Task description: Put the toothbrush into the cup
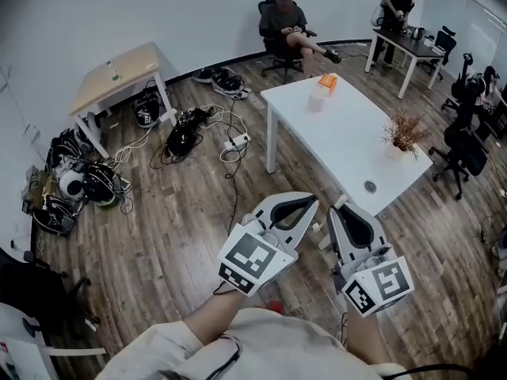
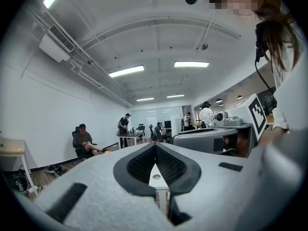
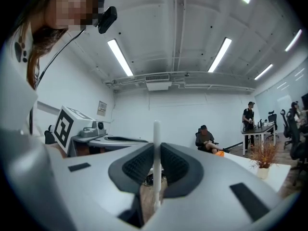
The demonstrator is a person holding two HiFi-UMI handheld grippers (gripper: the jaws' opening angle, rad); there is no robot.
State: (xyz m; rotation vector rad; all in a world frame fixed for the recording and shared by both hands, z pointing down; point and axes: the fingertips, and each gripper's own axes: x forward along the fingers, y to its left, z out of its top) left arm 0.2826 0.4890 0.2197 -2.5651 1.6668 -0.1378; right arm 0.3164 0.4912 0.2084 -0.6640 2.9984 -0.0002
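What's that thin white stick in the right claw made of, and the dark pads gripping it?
The toothbrush looks like smooth white plastic: even colour, faint sheen. The pads seem black rubber, matte, with a fine ribbed texture.

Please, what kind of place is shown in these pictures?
Probably an open office or lab: white tables, wheeled office chairs, and a tangle of cables on the wood floor, with people sitting or working further back.
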